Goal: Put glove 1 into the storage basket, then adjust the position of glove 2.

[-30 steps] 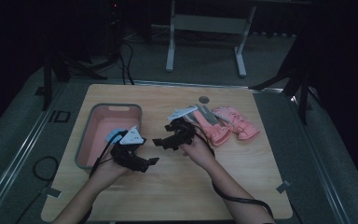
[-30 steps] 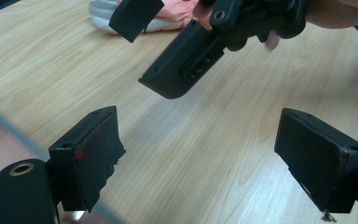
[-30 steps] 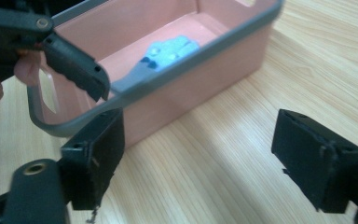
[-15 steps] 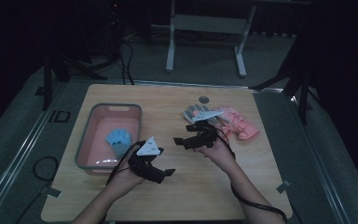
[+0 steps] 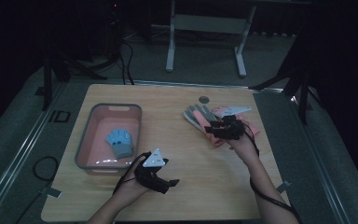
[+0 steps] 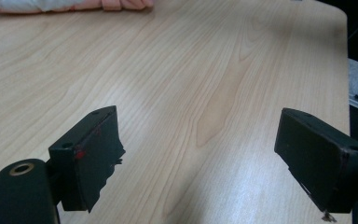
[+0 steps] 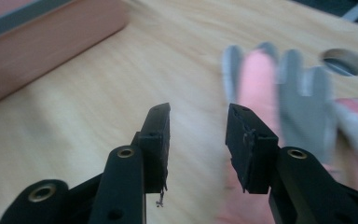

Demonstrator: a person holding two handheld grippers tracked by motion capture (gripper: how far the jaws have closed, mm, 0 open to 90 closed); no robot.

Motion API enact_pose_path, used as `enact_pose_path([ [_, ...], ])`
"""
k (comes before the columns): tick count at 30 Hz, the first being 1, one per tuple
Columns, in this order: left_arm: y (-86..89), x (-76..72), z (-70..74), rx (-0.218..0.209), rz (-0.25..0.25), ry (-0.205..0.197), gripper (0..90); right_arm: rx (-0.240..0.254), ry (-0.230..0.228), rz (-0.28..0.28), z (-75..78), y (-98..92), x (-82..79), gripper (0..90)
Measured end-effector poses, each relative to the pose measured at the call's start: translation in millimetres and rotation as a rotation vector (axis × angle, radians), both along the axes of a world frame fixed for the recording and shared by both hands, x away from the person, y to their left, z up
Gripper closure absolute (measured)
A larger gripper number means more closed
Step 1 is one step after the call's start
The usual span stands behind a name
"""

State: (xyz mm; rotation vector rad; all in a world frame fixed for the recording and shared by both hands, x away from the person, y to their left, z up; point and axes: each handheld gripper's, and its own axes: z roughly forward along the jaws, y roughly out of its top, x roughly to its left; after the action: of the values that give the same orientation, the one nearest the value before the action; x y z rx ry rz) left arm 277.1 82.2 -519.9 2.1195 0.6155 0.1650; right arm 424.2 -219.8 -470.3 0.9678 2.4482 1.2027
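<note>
A pink bin with a grey rim [image 5: 86,140] stands at the table's left, and a blue glove [image 5: 120,142] lies in it. A pile of grey and pink gloves [image 5: 196,115] lies at the right. My right gripper [image 5: 213,128] hovers over that pile. Its jaws have just been closing and now stand narrowly apart with nothing between them [image 7: 198,135]; a blurred grey-and-pink glove [image 7: 303,93] lies just ahead. My left gripper [image 5: 170,183] is low over bare wood near the front edge, wide open and empty [image 6: 200,154].
A round hole [image 5: 204,99] sits in the tabletop behind the gloves. The bin's pink wall [image 7: 51,42] shows at the far left of the right gripper view. Pink gloves [image 6: 98,4] lie at the top of the left gripper view. Dark floor surrounds the table.
My left gripper came away from the bin toward the front edge and sank. My right gripper moved right, over the glove pile, and its jaws narrowed.
</note>
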Motion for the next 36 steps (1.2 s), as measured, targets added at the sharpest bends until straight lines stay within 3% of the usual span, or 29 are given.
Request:
enact_pose_path([
  [4, -0.9, -1.3, -3.9, -0.003, -0.006, 0.002, 14.5, -0.025, -0.004, -0.024, -1.7, -12.7, 15.4, 60.0],
  [6, -2.1, -2.4, -6.8, -0.005, -0.002, 0.0, 14.5, -0.043, 0.011, -0.055, -4.8, -20.7, 31.0, 62.1],
  [8, -2.2, -2.7, -8.1, -0.006, 0.0, -0.006, 14.5, -0.043, 0.011, -0.055, -4.8, -20.7, 31.0, 62.1],
  [12, -1.1, -2.5, -14.3, -0.03, 0.024, -0.005, 14.5, -0.046, 0.028, -0.075, -14.4, -19.1, 60.9, 61.1],
  [13, -1.1, -2.5, -14.3, -0.03, 0.024, -0.005, 14.5, -0.046, 0.028, -0.075, -14.4, -19.1, 60.9, 61.1],
  [18, -0.6, -3.5, -16.4, -0.035, 0.029, -0.008, 14.5, -0.126, 0.076, -0.081, -36.6, -11.6, 77.4, 61.5],
  [21, 0.0, -3.1, -18.6, -0.029, 0.028, -0.002, 14.5, -0.166, 0.084, -0.09, -46.9, -10.6, 79.9, 64.0],
  [24, 0.5, -3.8, -20.2, -0.029, 0.027, -0.007, 14.5, -0.172, 0.075, -0.083, -54.8, -8.7, 78.8, 69.3],
  [30, 0.1, -7.3, -23.9, -0.017, 0.022, -0.016, 14.5, -0.184, 0.105, -0.128, -54.8, -1.2, 75.3, 86.8],
  [36, 0.8, -8.2, -27.0, -0.001, 0.02, -0.045, 14.5, -0.076, 0.133, -0.235, -33.6, 7.5, 56.4, 89.0],
])
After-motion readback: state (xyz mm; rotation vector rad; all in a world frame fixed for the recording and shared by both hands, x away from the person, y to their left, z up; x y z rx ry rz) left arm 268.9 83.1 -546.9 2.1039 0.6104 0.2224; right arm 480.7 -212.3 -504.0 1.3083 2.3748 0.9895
